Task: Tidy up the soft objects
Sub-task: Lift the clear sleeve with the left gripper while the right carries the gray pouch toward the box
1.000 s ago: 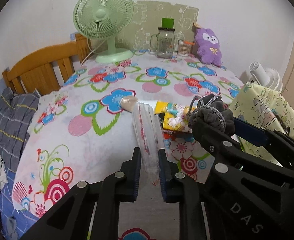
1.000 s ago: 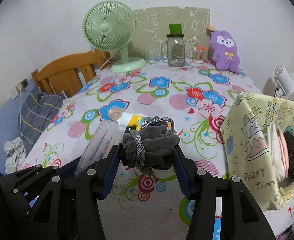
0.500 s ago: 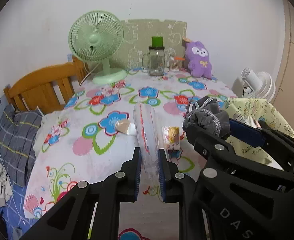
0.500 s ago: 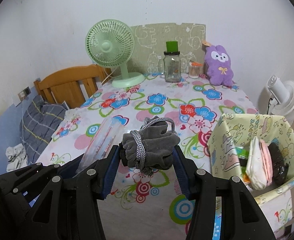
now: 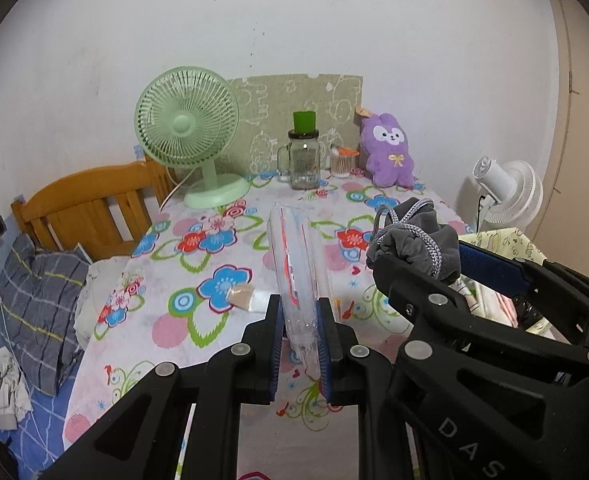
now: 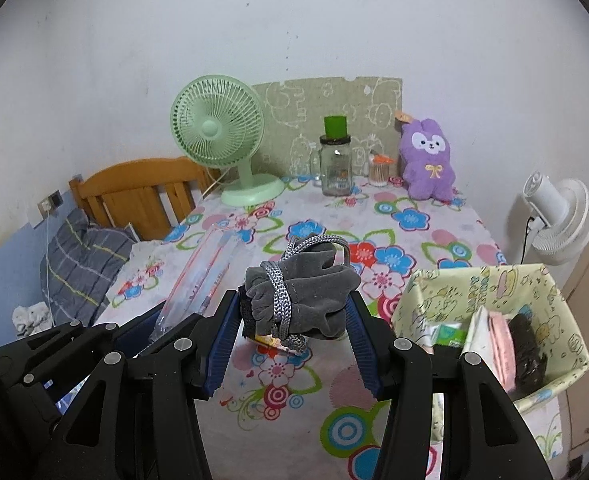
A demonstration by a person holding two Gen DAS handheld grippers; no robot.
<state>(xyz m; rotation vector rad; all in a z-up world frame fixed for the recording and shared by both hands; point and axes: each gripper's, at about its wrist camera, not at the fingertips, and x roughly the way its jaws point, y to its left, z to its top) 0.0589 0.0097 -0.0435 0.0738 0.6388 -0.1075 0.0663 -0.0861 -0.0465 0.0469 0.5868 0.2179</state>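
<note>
My left gripper (image 5: 299, 322) is shut on a clear plastic packet (image 5: 294, 264) with red print, held up above the flowered tablecloth (image 5: 198, 280). That packet (image 6: 202, 280) also shows at the left in the right wrist view. My right gripper (image 6: 294, 320) is shut on a grey velvet drawstring pouch (image 6: 306, 296) with a braided cord; the pouch (image 5: 414, 240) appears at the right in the left wrist view. A pale yellow patterned fabric bin (image 6: 454, 292) stands at the right of the table, with soft items inside. A small beige-tipped item (image 5: 246, 298) lies on the cloth.
At the table's back stand a green fan (image 6: 218, 132), a glass jar with a green lid (image 6: 336, 160), a small cup of sticks (image 6: 379, 170) and a purple plush toy (image 6: 428, 160). A wooden headboard (image 6: 142, 188) and striped pillow (image 6: 82, 260) lie left. A white fan (image 6: 558, 216) stands right.
Both grippers have risen with the packet and the pouch still held. The table now sits lower and farther off, and the yellow bin has come into fuller view at the right.
</note>
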